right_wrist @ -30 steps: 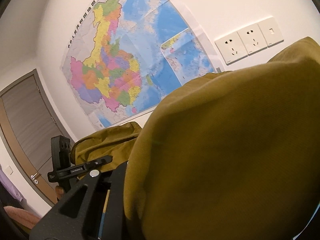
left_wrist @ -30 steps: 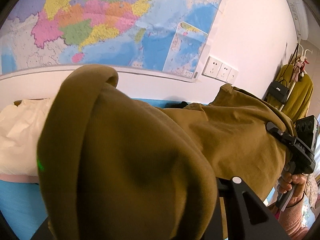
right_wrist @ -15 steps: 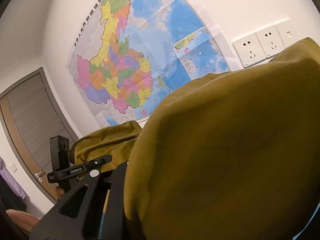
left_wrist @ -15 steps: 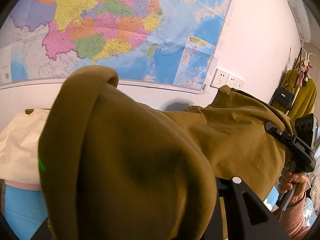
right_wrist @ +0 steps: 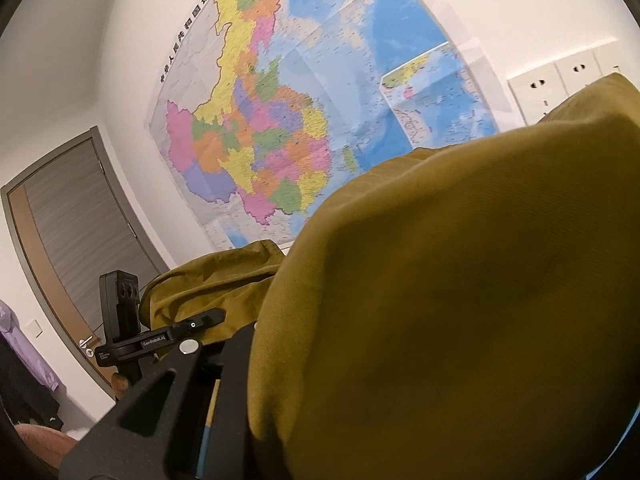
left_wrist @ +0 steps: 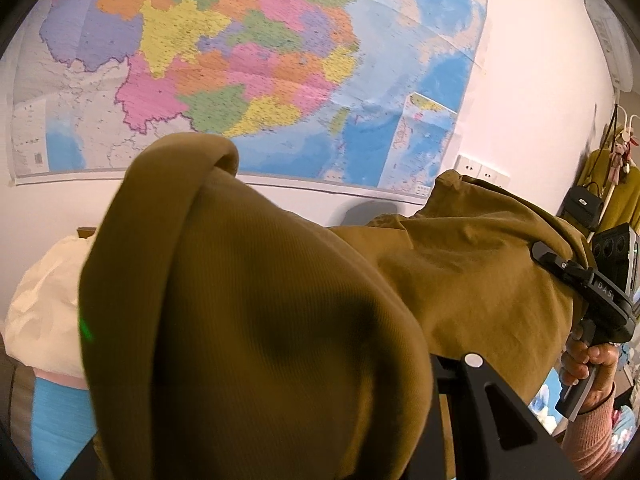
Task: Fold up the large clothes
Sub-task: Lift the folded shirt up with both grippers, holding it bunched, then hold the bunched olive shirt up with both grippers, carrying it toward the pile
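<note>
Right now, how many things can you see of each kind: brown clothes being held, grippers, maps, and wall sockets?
Olive-brown garment: 1
Grippers: 2, the left gripper and the right gripper
Wall map: 1
Wall sockets: 2 in the left wrist view, and; the right wrist view shows a third plate partly hidden
Total: 6

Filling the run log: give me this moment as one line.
phase: lifting | item: olive garment raised, spanning both tongs | left tongs: gripping one end | right tongs: gripping other end | backdrop: wall map
</note>
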A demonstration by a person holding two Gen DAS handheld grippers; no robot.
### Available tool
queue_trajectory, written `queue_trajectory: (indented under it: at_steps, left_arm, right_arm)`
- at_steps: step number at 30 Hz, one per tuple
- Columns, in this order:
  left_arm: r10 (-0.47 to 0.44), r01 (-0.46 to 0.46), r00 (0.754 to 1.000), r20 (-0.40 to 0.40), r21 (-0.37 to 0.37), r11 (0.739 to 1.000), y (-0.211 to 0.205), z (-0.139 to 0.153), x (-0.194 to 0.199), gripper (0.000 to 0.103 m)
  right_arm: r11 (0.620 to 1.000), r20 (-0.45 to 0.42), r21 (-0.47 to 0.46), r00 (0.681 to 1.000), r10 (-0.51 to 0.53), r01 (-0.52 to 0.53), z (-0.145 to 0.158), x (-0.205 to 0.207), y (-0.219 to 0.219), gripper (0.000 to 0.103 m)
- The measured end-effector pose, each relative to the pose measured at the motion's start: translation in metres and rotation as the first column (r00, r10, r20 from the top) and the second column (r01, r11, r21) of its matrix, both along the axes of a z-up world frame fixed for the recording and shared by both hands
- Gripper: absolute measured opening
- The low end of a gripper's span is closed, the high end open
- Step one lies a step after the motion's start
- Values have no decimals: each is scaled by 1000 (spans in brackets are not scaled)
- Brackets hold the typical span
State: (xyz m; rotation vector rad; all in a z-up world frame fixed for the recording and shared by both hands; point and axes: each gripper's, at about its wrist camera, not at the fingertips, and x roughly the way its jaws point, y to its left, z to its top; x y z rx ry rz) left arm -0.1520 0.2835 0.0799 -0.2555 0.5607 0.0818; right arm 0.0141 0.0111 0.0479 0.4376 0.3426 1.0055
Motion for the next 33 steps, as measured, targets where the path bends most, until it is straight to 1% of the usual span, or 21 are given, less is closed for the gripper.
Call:
queue_trajectory:
  at_steps: [11,27,33]
  left_arm:
    - [50,-50,999,16,21,999,22,6,-9,27]
    - [122,-123,992,20,56,991,48,19,-19,27]
    - [150,-150,989,13,51,987,65,27,-25,27]
  right_arm:
    - [999,8,2,999,49,-49,9,8,26,17]
    - [992,-15,10,992,122,-122,13,25,64,17]
    - [990,-21,3,990,141,-141,15,27,79,17]
